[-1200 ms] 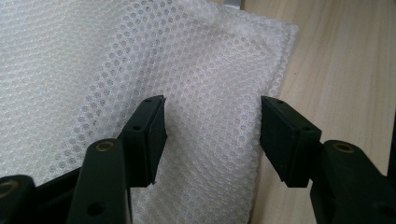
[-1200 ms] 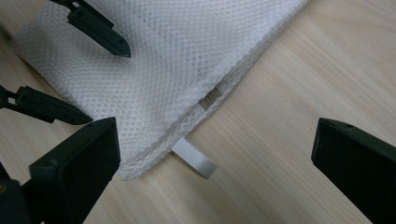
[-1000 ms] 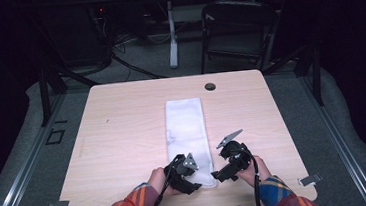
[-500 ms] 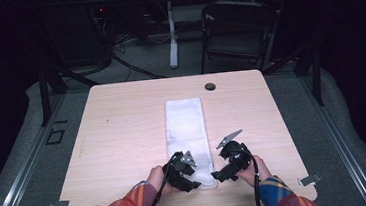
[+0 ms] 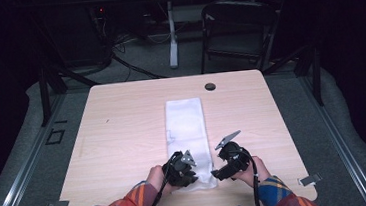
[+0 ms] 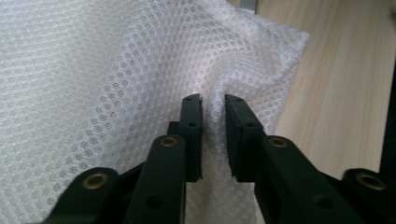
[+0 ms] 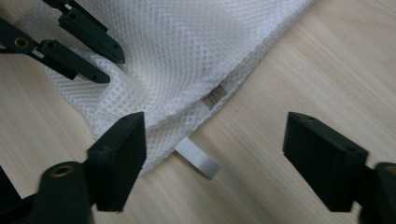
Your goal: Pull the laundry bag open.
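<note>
At the near edge of the desk (image 5: pixel 124 138), a white mesh cloth (image 5: pixel 187 127) lies folded into a long strip that runs from near to far down the middle. Its near end is being worked by both claws. The left claw (image 6: pixel 214 116) is pinched on a raised fold of the mesh close to the near left corner, its jaws almost together with fabric bunched between them. The right claw (image 7: pixel 215 140) stands wide apart over the near right corner, one jaw over the mesh and the other over bare wood, with nothing gripped. A small white tag (image 7: pixel 197 157) sticks out from the hem between these jaws.

The step in hand is judged to be the taking up of the near end by its two corners, with only the left corner secured so far. For the next move, the right claw would need to be lowered and closed on the hem beside the tag, so that both corners can be lifted evenly.

Open wood is available left, right and far of the cloth; a dark grommet (image 5: pixel 210 86) sits beyond the far end. Little room is left between the near hem and the near desk edge.
</note>
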The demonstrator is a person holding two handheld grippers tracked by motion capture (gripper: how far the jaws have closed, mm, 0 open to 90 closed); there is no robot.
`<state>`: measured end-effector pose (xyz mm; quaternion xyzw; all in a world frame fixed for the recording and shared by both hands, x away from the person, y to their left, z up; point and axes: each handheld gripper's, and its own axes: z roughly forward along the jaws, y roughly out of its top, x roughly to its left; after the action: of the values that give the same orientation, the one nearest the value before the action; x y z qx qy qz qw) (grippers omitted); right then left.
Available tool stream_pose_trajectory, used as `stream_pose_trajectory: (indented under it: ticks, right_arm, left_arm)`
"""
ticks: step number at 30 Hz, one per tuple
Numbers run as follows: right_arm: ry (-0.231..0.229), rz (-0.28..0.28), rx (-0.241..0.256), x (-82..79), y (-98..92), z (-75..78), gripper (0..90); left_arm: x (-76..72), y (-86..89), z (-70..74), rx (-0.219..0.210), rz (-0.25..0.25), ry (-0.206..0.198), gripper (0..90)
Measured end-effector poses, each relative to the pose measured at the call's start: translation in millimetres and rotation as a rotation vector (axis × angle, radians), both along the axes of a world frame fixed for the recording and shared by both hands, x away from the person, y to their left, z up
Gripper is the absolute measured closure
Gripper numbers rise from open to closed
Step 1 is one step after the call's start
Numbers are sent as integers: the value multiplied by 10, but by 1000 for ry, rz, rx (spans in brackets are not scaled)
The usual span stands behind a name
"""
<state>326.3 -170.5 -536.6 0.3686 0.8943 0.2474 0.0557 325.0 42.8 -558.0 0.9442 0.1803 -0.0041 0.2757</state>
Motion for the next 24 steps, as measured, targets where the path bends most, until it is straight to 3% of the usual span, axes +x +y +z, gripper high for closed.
stream_pose_trajectory:
  ticks: [6, 11, 16, 24]
  right_arm:
    - [17, 56, -12, -33, 61, -27, 686]
    - [20, 109, -35, -63, 180, -77, 869]
    - [-18, 116, -28, -74, 245, -81, 900]
    - [22, 118, -45, -28, 240, -174, 900]
  left_arm:
    - [11, 18, 10, -11, 15, -4, 825]
    - [7, 27, 21, -17, 16, -10, 834]
    - [3, 32, 35, -27, 13, -12, 836]
    - [-8, 46, 76, -37, 28, -42, 850]
